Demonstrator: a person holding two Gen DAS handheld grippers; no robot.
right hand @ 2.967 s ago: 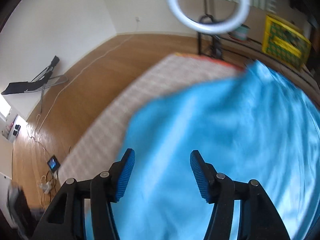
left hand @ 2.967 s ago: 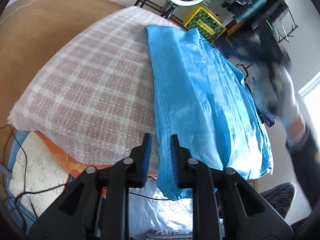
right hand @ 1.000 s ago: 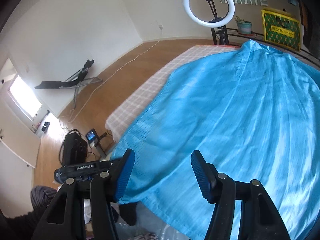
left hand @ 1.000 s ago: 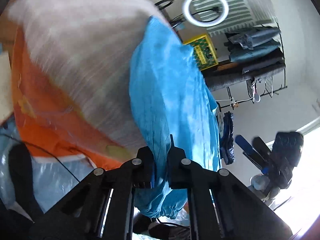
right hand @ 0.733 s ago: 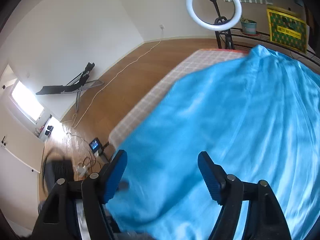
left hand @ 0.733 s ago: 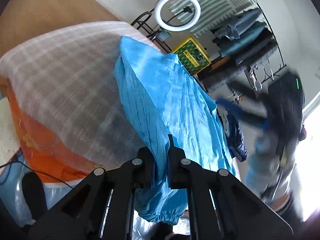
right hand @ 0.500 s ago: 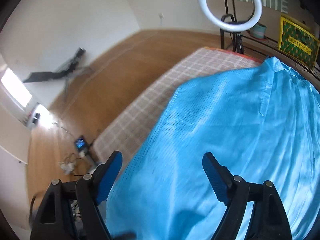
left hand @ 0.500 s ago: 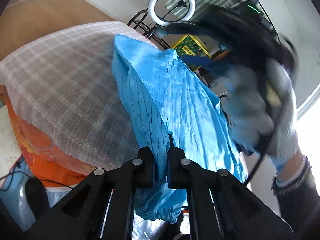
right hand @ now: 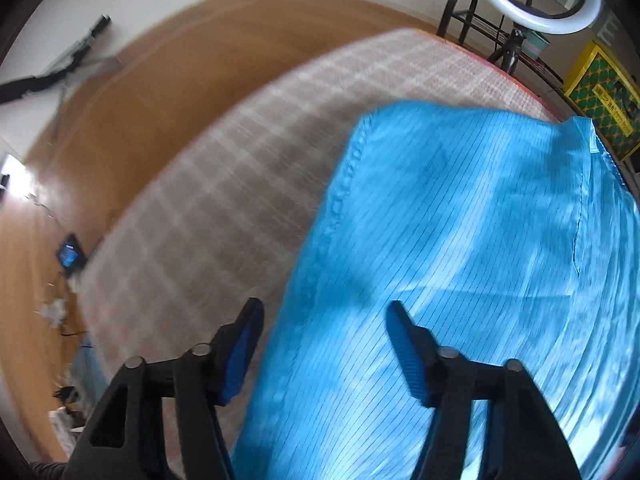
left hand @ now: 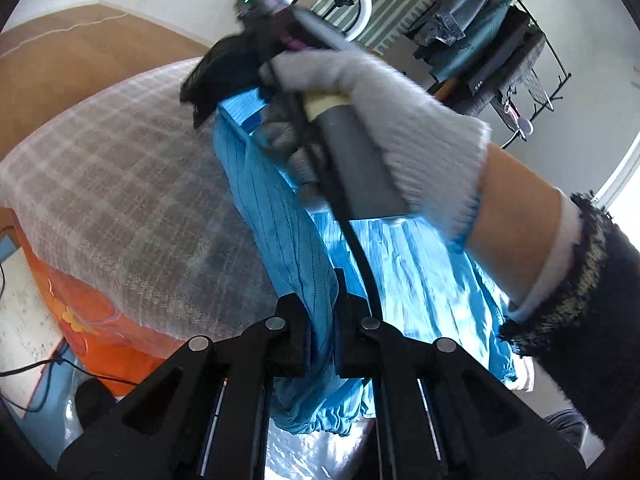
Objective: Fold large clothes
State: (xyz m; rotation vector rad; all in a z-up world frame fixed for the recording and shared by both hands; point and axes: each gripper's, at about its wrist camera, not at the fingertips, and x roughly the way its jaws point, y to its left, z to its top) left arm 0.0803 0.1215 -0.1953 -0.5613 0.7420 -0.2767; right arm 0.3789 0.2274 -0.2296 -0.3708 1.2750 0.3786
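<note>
A large bright blue garment [right hand: 460,264] with thin dark stripes lies on a bed with a beige checked cover [right hand: 224,200]. My left gripper [left hand: 322,320] is shut on the garment's [left hand: 288,232] left edge near the bed's near end, and the gathered cuff hangs below it. My right gripper [right hand: 324,344] is open and empty, hovering over the garment's left side. In the left wrist view the gloved right hand [left hand: 384,120] holds the right gripper across the garment, pointing toward the far left corner.
The bed's orange side [left hand: 92,320] shows under the cover. A ring light [right hand: 532,4] and a yellow crate [right hand: 604,100] stand beyond the far end. A clothes rack [left hand: 492,40] stands at the right. Wooden floor [right hand: 132,92] and cables lie to the left.
My right gripper has swung across the garment toward its far left edge, passing in front of the left camera. My left gripper has kept its hold on the edge.
</note>
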